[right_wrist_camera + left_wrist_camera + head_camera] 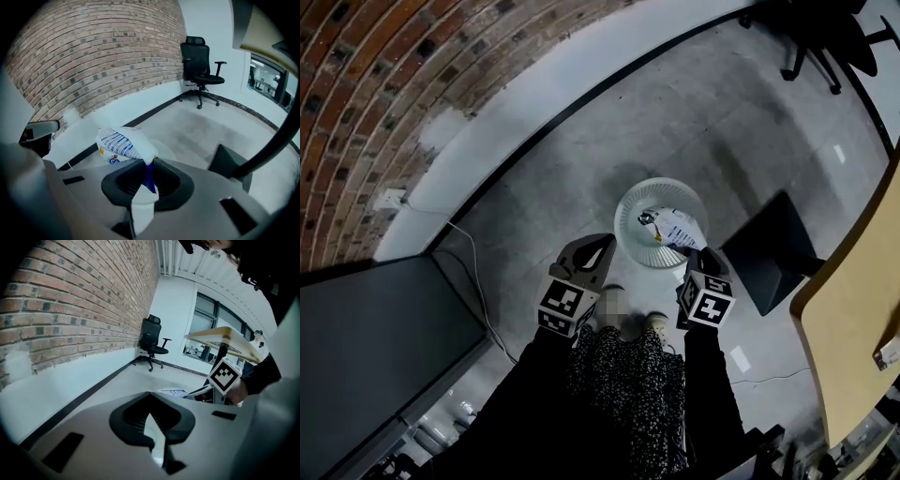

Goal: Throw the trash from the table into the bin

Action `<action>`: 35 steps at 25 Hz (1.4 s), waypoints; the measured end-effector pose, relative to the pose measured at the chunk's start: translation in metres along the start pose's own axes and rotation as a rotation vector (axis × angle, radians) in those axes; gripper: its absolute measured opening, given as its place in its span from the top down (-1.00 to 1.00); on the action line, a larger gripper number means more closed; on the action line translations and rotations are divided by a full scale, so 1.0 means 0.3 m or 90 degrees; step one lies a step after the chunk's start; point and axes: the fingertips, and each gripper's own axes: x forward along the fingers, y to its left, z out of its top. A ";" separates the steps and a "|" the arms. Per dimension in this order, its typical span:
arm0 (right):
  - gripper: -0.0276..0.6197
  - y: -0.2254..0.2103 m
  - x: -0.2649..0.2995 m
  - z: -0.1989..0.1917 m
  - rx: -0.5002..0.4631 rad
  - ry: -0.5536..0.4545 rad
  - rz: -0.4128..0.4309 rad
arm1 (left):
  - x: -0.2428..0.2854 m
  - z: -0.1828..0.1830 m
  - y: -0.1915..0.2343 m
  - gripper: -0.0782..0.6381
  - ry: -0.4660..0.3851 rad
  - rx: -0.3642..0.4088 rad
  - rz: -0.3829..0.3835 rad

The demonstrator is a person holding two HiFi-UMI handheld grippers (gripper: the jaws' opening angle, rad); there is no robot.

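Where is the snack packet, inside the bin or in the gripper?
In the right gripper: packet pinched between its jaws over the bin.

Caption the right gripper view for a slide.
Right hand-held gripper pinching a blue-striped white snack bag by its edge, with a brick wall and black office chair beyond.

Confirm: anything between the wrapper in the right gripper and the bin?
Nothing visible. In the head view the right gripper holds the white-and-blue wrapper over the open, lidless mouth of the white bin. The left gripper sits beside the rim, off the drop path.
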 end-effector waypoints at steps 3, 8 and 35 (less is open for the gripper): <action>0.74 -0.010 0.029 -0.035 -0.006 0.011 -0.001 | 0.022 -0.003 -0.003 0.79 -0.001 0.004 -0.005; 0.73 -0.007 0.068 -0.071 -0.016 0.028 0.010 | 0.030 -0.017 -0.001 0.79 -0.004 0.000 -0.007; 0.23 0.149 -0.038 0.081 -0.072 0.007 0.127 | -0.059 0.157 -0.030 0.79 -0.045 0.013 0.000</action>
